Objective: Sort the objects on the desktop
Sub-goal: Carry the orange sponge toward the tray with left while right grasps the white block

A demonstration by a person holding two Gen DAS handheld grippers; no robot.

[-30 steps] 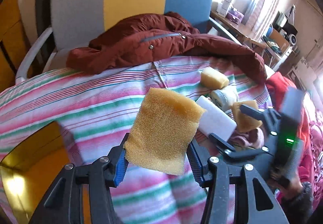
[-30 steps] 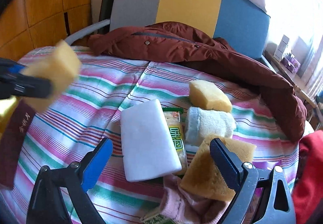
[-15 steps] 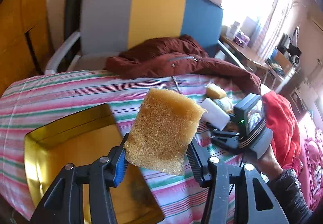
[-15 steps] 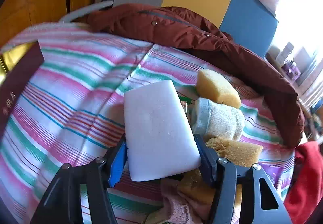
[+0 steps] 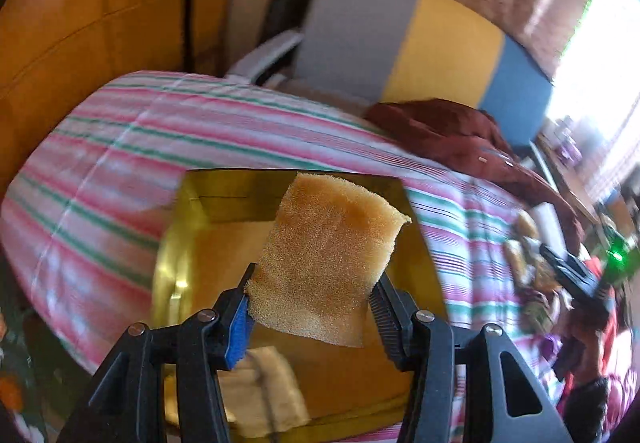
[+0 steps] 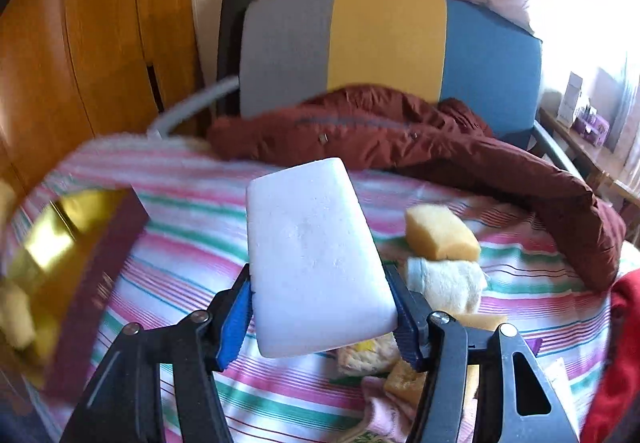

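The yellow sponge (image 5: 326,263) is pinched by its lower edge between the jaws of the left gripper (image 5: 312,309), so most of it stands free above the fingers and hangs directly over the open gold box (image 5: 172,263); held this way, a simple release should let it fall inside, where a pale cloth-like item (image 5: 268,387) already lies near the box's near edge. The right gripper (image 6: 322,313) is clamped on the white foam block (image 6: 312,263), lifted clear of the striped cloth (image 6: 192,243), likely bound for the same box at the cloth's left edge. Another yellow sponge (image 6: 440,233) and a rolled towel (image 6: 446,283) lie unsorted toward the right edge, beside the maroon jacket (image 6: 440,139).
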